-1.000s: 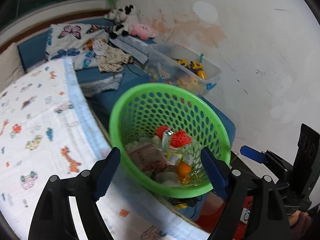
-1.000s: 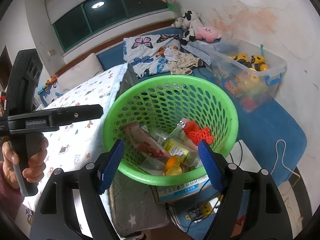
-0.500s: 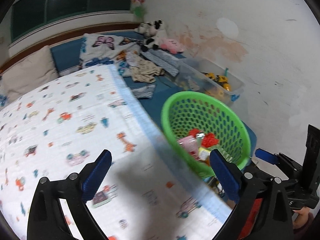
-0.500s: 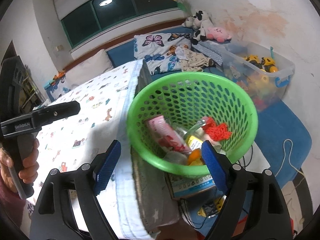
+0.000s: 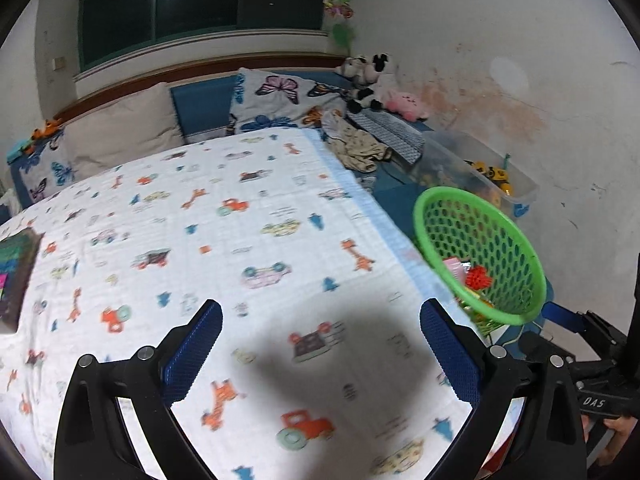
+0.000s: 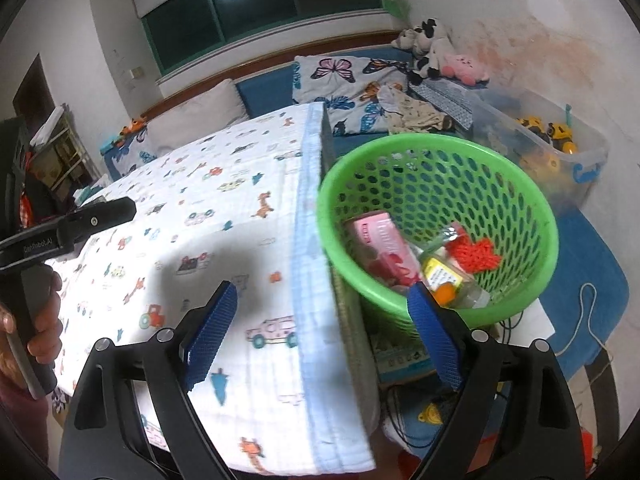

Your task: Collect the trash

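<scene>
A green mesh basket (image 6: 436, 168) stands beside the bed, lower than its edge. It holds trash: a pink packet (image 6: 384, 244), a small yellow-labelled bottle (image 6: 444, 276) and an orange-red knitted piece (image 6: 476, 252). My right gripper (image 6: 322, 300) hovers over the blanket's blue edge, left of the basket, its jaws opening with nothing between them. My left gripper (image 5: 320, 320) is open and empty above the cartoon-print blanket (image 5: 224, 240). From there the basket (image 5: 480, 240) is off to the right.
A clear plastic box of toys (image 5: 484, 172) sits against the stained wall behind the basket. Plush toys (image 5: 368, 76), clothes (image 5: 360, 148) and pillows lie at the head of the bed. A dark book (image 5: 16, 272) lies at the blanket's left edge. Cables (image 6: 588, 320) trail on the floor.
Both grippers have drawn away from the basket to the left, over the bed. The basket slid from between the fingers to the right of each view. Both jaws stand wider.
</scene>
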`<state>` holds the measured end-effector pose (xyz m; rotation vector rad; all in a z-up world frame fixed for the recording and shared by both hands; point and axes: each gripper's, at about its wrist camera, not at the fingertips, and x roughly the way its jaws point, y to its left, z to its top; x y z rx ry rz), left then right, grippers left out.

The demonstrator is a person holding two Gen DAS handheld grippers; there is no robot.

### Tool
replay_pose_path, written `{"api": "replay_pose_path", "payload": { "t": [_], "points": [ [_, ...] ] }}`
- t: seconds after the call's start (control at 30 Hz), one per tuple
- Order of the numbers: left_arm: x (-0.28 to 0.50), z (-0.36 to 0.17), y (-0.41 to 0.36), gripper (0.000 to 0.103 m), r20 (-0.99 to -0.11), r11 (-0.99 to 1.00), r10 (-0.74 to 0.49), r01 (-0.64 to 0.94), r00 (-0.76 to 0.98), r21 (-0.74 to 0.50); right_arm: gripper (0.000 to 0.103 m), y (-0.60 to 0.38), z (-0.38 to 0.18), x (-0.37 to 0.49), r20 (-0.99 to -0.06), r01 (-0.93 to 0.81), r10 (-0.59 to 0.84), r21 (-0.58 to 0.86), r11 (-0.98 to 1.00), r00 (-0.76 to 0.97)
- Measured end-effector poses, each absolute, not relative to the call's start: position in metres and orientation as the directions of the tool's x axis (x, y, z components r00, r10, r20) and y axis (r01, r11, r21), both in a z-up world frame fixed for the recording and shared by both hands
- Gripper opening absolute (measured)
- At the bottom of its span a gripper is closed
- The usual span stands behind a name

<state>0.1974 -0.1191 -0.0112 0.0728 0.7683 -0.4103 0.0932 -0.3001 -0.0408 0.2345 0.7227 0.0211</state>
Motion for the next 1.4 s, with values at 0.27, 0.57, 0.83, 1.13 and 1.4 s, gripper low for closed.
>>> {"api": "replay_pose_path", "payload": {
  "t": [0.27,0.57,0.83,1.13,1.4],
  "points": [
    [0.18,-0.009,-0.08,0.096,-0.668,0.948,-0.264,0.316,0.696,-0.046,0.088,-0.273,-0.034,0.093,-0.652,0.025,0.116,0.203,0.979,0.749],
    [0.162,-0.002,-0.039,0.096,-0.64,0.97,-0.211,0.241,0.739,-0.041,0.089,-0.249,-0.026,0.089,-0.644,-0.001,0.139,0.21,0.978,0.752],
    [0.142,-0.003,-0.019,0.096,-0.626,0.977,-0.185,0.21,0.758,-0.035,0.091,-0.231,-0.021,0.086,-0.641,-0.022,0.138,0.186,0.982,0.755],
    [0.126,-0.008,-0.007,0.096,-0.627,0.982,-0.165,0.187,0.761,-0.032,0.093,-0.223,-0.017,0.082,-0.633,-0.037,0.149,0.187,0.982,0.76],
    [0.113,-0.008,-0.006,0.096,-0.617,0.983,-0.145,0.183,0.773,-0.002,0.094,-0.213,-0.012,0.078,-0.626,-0.053,0.152,0.174,0.983,0.765]
  ]
}}
